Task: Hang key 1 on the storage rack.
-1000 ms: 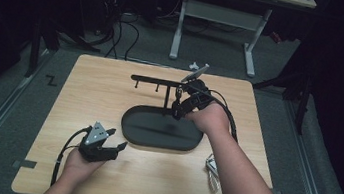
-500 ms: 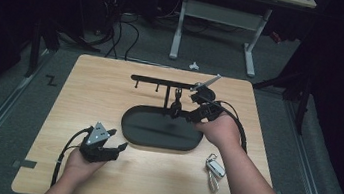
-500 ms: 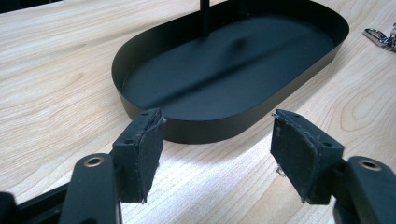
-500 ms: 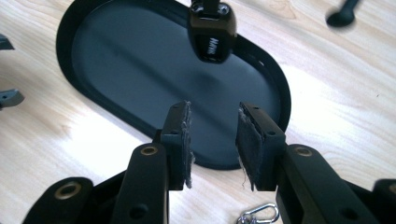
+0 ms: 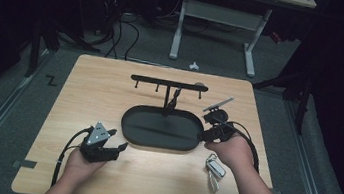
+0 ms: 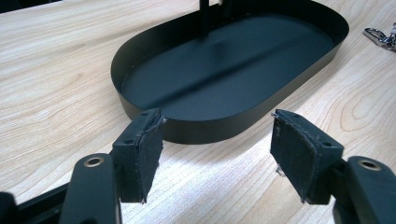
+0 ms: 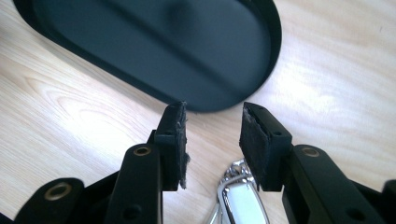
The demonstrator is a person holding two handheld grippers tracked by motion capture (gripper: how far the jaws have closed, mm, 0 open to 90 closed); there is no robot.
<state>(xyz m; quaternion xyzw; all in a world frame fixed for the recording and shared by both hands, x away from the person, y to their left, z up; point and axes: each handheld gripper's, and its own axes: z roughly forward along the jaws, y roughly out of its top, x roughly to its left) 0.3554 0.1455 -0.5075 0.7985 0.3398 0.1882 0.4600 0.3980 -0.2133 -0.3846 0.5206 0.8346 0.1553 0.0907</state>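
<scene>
A black oval tray [image 5: 132,122] lies mid-table, and a black rack [image 5: 152,80] with hooks stands on a post behind it. A small dark item [image 5: 174,100] hangs from one hook. A silver key ring [image 5: 214,167] lies on the wood by the person's right hand. My right gripper [image 5: 205,134] hovers at the tray's right end; its jaws [image 7: 212,140] have just been opening, with nothing pressed between the pads. The silver key ring [image 7: 238,198] lies below them. My left gripper [image 5: 118,139] rests near the tray's front left, jaws [image 6: 217,154] wide open and empty before the tray [image 6: 187,128].
The wooden table [image 5: 85,90] has bare room left and right of the tray. A cable loops from each gripper. A white desk frame [image 5: 218,17] and floor cables stand beyond the far edge.
The right hand has drawn back from the rack's hook to the tray's right end, nearer the person. The dark item stays hanging on the hook. The left hand has kept still.
</scene>
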